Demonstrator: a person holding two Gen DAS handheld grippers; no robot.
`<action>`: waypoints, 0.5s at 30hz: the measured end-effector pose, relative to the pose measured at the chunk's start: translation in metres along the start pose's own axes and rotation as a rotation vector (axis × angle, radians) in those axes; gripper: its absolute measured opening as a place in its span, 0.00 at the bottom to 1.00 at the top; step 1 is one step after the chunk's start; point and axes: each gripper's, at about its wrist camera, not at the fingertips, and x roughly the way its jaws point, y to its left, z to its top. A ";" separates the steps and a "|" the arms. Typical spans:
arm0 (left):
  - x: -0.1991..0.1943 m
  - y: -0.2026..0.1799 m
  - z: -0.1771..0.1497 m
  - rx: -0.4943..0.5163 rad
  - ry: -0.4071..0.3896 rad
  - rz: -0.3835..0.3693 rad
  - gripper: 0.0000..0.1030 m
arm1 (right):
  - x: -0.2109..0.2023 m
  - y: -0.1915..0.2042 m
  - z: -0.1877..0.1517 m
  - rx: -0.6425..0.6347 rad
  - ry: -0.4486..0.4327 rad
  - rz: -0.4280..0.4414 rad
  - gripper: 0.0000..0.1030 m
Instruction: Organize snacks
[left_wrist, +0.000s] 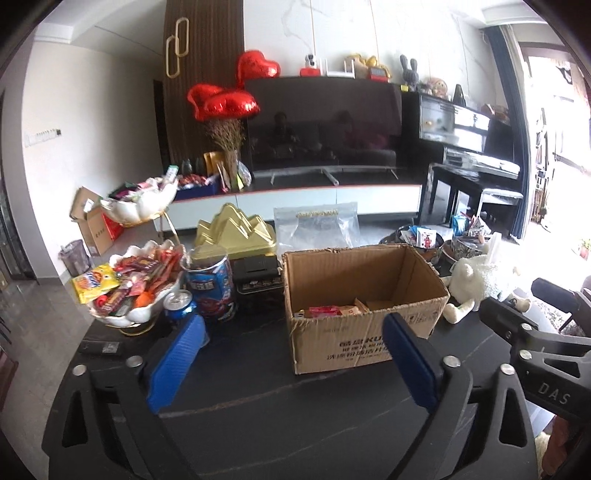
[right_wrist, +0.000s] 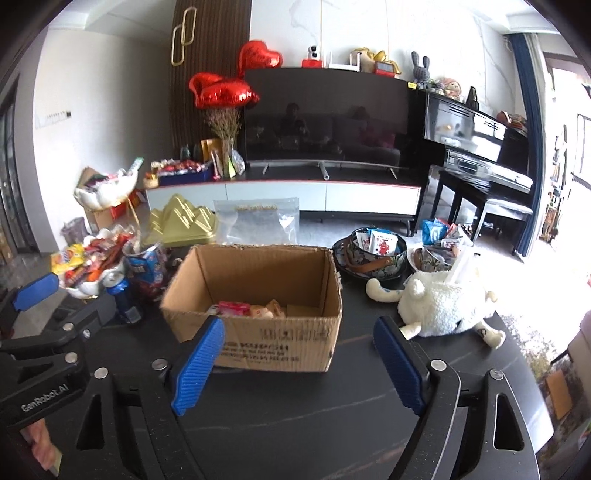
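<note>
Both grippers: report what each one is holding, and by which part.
Nothing is held. The left gripper and the right gripper both have open jaws, empty, in front of the cardboard box.

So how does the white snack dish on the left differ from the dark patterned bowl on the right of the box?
The white snack dish is scalloped, stands on a gold base and is heaped with red and yellow packets above its rim. The dark patterned bowl is round, sits flat on the table and holds only a few white sachets standing upright. The dish is left of the cardboard box, the bowl behind it to the right. Both hold snacks.
</note>
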 end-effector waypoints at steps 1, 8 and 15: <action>-0.007 -0.001 -0.004 0.007 -0.014 0.006 1.00 | -0.006 0.000 -0.005 0.003 -0.007 0.003 0.83; -0.055 -0.002 -0.028 0.002 -0.110 0.036 1.00 | -0.043 -0.006 -0.041 0.040 -0.048 0.017 0.85; -0.079 -0.001 -0.053 -0.024 -0.094 0.012 1.00 | -0.073 -0.003 -0.065 0.032 -0.107 0.031 0.85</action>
